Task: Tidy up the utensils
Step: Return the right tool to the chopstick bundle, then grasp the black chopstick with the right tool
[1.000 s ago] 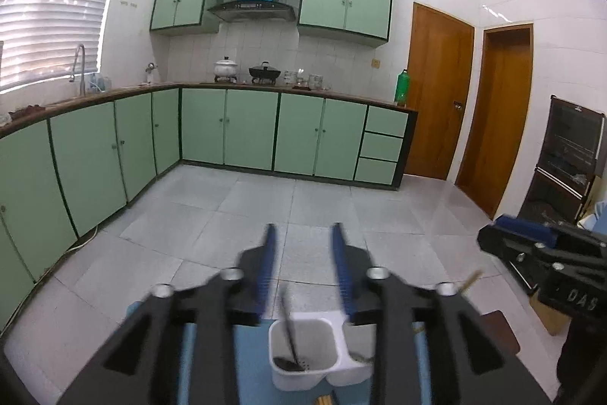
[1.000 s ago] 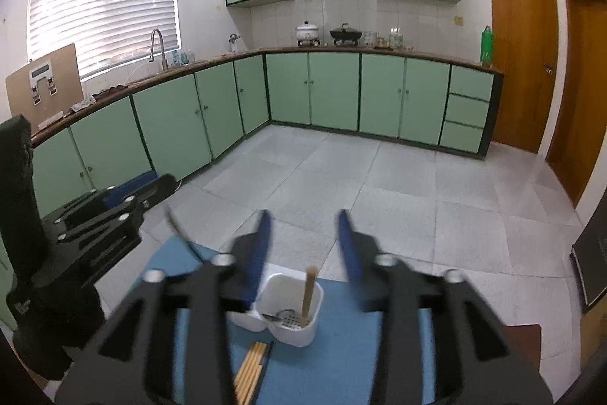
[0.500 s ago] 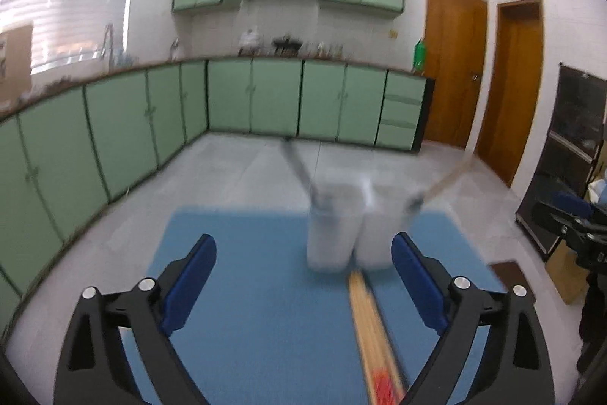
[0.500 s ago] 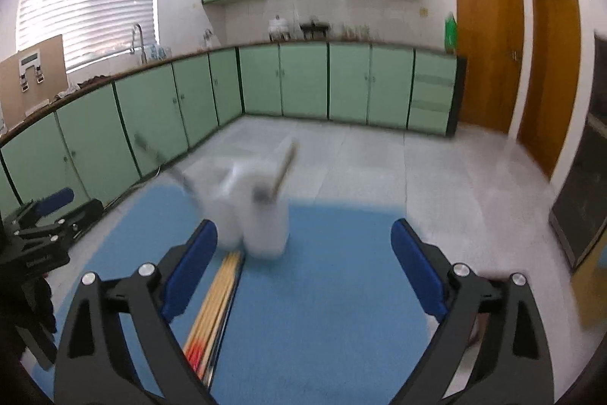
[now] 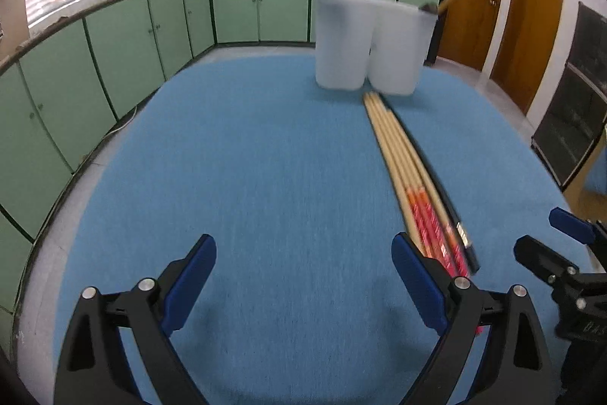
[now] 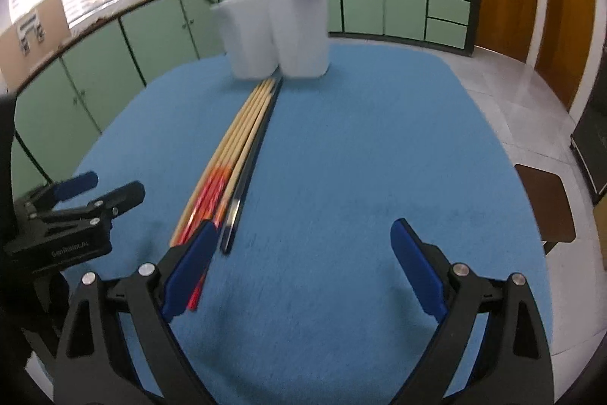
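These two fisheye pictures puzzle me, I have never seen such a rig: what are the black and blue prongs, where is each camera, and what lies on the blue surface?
No robot here: a person holds a two-finger tool in each hand, with a camera on each looking forward along its fingers. One picture is from the left gripper, the other from the right gripper. Both have jaws wide open, holding nothing. On the blue mat lies a bundle of chopsticks, pointing toward a white two-compartment holder that already has a utensil in each compartment.
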`<action>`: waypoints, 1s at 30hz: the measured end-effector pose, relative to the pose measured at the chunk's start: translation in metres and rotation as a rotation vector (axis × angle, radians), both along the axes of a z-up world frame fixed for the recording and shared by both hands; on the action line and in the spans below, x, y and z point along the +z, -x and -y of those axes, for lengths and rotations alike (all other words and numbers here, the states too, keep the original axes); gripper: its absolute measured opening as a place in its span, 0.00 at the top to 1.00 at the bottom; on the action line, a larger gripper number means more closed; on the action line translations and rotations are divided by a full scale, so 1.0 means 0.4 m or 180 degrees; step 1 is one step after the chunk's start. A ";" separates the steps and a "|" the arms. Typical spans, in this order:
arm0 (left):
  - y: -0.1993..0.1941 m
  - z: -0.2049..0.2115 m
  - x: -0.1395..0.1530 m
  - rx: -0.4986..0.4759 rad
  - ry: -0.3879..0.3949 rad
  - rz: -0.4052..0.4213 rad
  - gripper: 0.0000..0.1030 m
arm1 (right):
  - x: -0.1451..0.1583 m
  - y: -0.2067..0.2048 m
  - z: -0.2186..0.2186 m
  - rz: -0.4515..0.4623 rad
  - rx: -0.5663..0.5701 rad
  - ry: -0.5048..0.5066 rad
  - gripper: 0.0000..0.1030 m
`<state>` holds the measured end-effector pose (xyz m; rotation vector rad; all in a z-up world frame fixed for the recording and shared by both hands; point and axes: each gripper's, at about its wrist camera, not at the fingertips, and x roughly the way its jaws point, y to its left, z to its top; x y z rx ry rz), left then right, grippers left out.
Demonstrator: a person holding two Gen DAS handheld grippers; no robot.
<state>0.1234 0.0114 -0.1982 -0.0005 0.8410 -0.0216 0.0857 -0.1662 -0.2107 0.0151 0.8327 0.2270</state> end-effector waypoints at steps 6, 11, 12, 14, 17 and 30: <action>0.010 0.005 -0.029 0.0000 -0.0067 -0.0123 0.11 | -0.019 0.001 -0.023 -0.0120 0.0096 -0.0010 0.28; 0.000 -0.006 -0.031 0.0045 -0.0015 -0.0175 0.11 | -0.021 0.003 -0.037 -0.0153 0.0180 0.0001 0.38; 0.000 -0.010 -0.028 0.0053 -0.0015 -0.0188 0.11 | -0.024 0.004 -0.040 -0.0166 0.0192 -0.0001 0.41; -0.003 -0.016 -0.030 0.0074 -0.0014 -0.0218 0.11 | -0.029 0.000 -0.046 -0.0201 0.0227 -0.0006 0.45; -0.003 -0.028 -0.034 0.0104 -0.0007 -0.0256 0.11 | -0.029 -0.004 -0.051 -0.0207 0.0238 0.0009 0.49; 0.009 -0.042 -0.034 0.0104 -0.0019 -0.0282 0.11 | -0.030 -0.021 -0.098 -0.0195 0.0365 0.0178 0.81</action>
